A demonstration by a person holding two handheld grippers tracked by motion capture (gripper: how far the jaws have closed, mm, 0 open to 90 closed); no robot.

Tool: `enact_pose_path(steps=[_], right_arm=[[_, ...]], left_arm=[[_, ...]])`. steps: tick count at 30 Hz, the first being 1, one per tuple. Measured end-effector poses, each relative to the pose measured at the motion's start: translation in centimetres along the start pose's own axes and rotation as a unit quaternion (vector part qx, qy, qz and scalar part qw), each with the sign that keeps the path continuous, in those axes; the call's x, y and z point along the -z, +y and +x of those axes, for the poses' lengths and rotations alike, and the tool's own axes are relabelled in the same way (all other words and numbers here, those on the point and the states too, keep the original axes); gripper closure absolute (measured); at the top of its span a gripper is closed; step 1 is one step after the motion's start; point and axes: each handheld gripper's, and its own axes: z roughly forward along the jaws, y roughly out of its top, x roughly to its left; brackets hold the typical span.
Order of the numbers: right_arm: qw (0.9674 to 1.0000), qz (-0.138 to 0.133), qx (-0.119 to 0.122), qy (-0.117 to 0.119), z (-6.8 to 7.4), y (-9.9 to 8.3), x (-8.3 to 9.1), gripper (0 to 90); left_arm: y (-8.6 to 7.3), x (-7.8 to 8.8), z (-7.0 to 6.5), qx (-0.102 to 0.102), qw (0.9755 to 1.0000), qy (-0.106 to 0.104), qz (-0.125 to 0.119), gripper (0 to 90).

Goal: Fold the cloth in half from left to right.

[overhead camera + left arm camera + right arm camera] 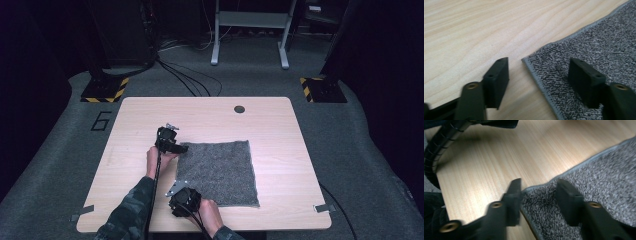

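A grey square towel (215,172) lies flat on the light wooden table (210,115), right of centre. My left gripper (181,149) sits at the towel's far left corner. In the left gripper view my left gripper (539,65) is open and straddles that corner of the towel (599,42), one jaw over bare wood and the other over the cloth. My right gripper (186,196) is at the near left corner. In the right gripper view my right gripper (539,183) has the towel (604,170) corner between its jaws, with a gap still showing.
A round cable hole (239,109) sits near the table's far edge. Tape strips mark the near corners (324,207). A ribbed black cable (439,147) curves across the wood in the right gripper view. Beyond the table stand frame legs (215,50) and yellow-black striped bases (105,90).
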Motion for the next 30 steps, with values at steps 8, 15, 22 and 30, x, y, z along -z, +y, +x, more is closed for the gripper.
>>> enact_pose_path(steps=[8, 15, 22, 30], right_arm=[[0.9998, -0.002, -0.013, 0.011, 0.1, -0.3, -0.3, 84.1], [0.9992, -0.014, -0.021, 0.029, -0.2, -0.7, -0.3, 88.5], [0.9985, -0.016, -0.032, 0.041, -0.7, -1.0, 0.3, 88.8], [0.9979, -0.041, -0.036, 0.035, -0.4, -1.1, 2.0, 88.9]], left_arm=[[0.1, -0.1, -0.4, -0.017, 0.9998, 0.004, -0.003, 61.0], [-0.1, -0.1, -0.5, -0.028, 0.9995, 0.016, -0.008, 83.0], [-0.2, 0.0, -0.9, -0.038, 0.9988, 0.029, -0.012, 88.9], [-0.1, 1.5, -0.7, -0.032, 0.9984, 0.036, -0.029, 89.3]])
